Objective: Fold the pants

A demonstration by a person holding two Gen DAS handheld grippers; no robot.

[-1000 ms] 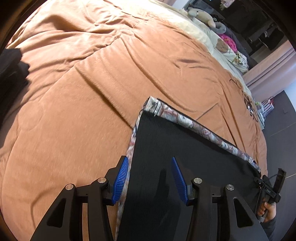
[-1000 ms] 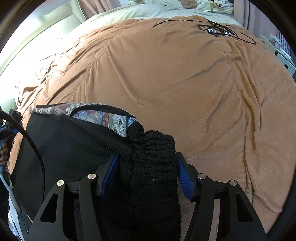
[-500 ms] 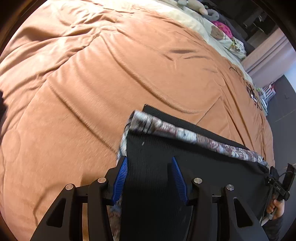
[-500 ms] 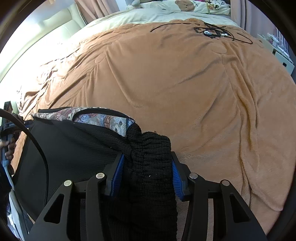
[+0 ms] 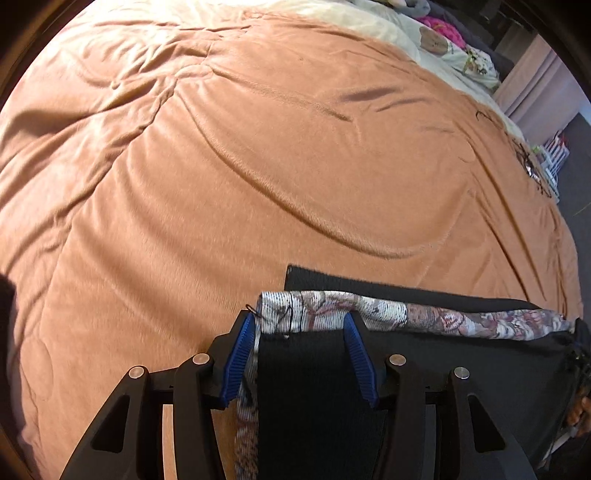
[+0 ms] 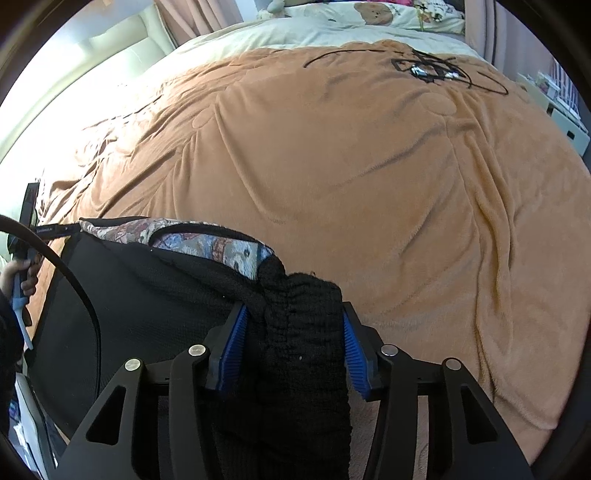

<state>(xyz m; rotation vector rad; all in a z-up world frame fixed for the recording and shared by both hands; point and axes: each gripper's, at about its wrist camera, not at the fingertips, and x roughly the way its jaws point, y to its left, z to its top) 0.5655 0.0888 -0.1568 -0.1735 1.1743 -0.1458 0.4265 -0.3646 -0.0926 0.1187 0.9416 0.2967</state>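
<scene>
The black pants [image 5: 424, 376] with a patterned tapestry lining [image 5: 443, 317] hang stretched between both grippers above the orange blanket [image 5: 258, 166]. My left gripper [image 5: 301, 332] is shut on one corner of the pants, where the patterned edge folds over. In the right wrist view the pants [image 6: 155, 306] spread to the left, and my right gripper [image 6: 291, 321] is shut on a bunched black ribbed part [image 6: 303, 332] of them. The patterned lining [image 6: 207, 247] shows along the top edge. The lower part of the pants is hidden.
The orange blanket [image 6: 351, 184] covers the bed, with creases. A black cable tangle and small device [image 6: 424, 68] lie at its far end. Pillows and plush toys [image 6: 373, 14] sit at the headboard. A white shelf [image 6: 565, 122] stands to the right of the bed.
Both grippers have moved forward over the bed with the pants. The patterned edge now lies right at the left fingertips, and the right jaws have closed tighter on the ribbed part.
</scene>
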